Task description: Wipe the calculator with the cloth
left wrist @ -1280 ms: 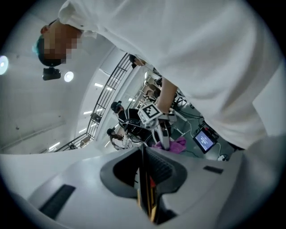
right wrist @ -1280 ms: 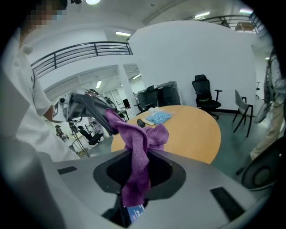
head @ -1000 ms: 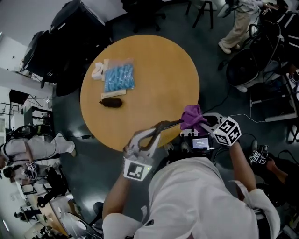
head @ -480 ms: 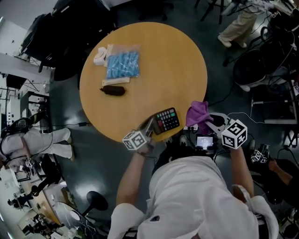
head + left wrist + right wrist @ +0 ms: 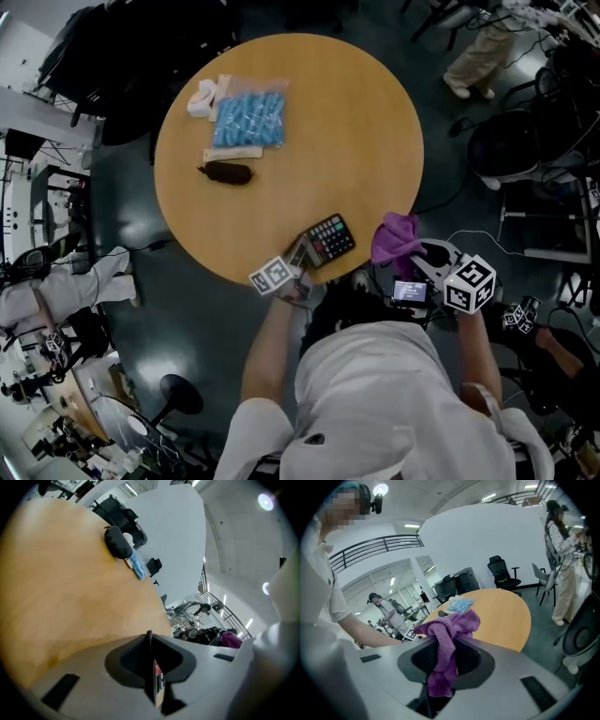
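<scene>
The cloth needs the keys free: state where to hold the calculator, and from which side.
Its near end, from the person's side, as the left tool holds it now. The calculator is thin and keys-up at the table rim, so an edge pinch leaves the face open to the cloth.

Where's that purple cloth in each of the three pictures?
Head view: cloth at the table's lower right edge.
Left gripper view: small purple patch, far right.
Right gripper view: centre, clamped in the fingers.
Shared landmark: the blue bag, in all three.
</scene>
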The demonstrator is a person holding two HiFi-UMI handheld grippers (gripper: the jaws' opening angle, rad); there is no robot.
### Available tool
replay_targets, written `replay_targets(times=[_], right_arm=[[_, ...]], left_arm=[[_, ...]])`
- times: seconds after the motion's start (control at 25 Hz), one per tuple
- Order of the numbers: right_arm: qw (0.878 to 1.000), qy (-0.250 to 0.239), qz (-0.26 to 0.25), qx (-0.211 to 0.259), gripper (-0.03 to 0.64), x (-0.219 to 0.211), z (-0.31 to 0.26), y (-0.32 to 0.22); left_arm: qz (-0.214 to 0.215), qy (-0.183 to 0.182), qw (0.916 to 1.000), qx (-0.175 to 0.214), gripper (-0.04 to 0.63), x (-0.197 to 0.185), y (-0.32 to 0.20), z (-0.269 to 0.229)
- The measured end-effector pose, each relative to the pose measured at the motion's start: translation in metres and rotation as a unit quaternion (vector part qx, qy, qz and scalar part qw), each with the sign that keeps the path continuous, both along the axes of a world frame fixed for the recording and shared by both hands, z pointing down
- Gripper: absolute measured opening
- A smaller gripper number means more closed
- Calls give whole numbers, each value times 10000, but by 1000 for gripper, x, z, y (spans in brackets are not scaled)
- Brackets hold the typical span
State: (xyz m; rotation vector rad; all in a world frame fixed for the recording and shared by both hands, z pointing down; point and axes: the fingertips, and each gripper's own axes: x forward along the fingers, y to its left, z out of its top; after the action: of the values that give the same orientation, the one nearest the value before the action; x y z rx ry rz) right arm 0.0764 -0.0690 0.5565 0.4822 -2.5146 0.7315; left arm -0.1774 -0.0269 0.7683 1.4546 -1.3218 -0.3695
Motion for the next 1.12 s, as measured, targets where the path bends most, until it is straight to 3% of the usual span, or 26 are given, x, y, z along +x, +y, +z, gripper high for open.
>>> replay_targets(times=[0.12,0.44,0.72,0.84,0.92,1.0,1.04,1.08,1.12], right_arm=[[10000,21,-9,2,87,-1,0,0],[10000,-29,-21,26,87,-5,0,2],[10000,-78,11,49,87,-6,-3,0],[9996,-184,123,170,87,-8,-10,-3],[9989,-313,182,313,87,-12,-20,-6],[9974,-497,163,501,87,-20,-32,-7],[9962,-608,157,607,87,-25,-39,-8],[9946,-722,169,719,87,-31,-46,-9],[9928,-830,200,835,87,-37,-54,-11]], left_arm=[[79,-14,9999,-96,49,2,1,5],[-187,68,9990,-399,55,-3,3,14],[-511,210,9965,-627,111,-16,7,12],[-745,62,9948,-694,124,-33,18,4],[-1044,-199,9927,-563,124,-52,24,-20],[-1138,-898,9894,-109,123,-65,22,-69],[-1056,-1463,9834,215,121,-67,17,-101],[-972,-2097,9713,566,92,-67,12,-136],[-926,-2726,9533,918,29,-66,7,-171]])
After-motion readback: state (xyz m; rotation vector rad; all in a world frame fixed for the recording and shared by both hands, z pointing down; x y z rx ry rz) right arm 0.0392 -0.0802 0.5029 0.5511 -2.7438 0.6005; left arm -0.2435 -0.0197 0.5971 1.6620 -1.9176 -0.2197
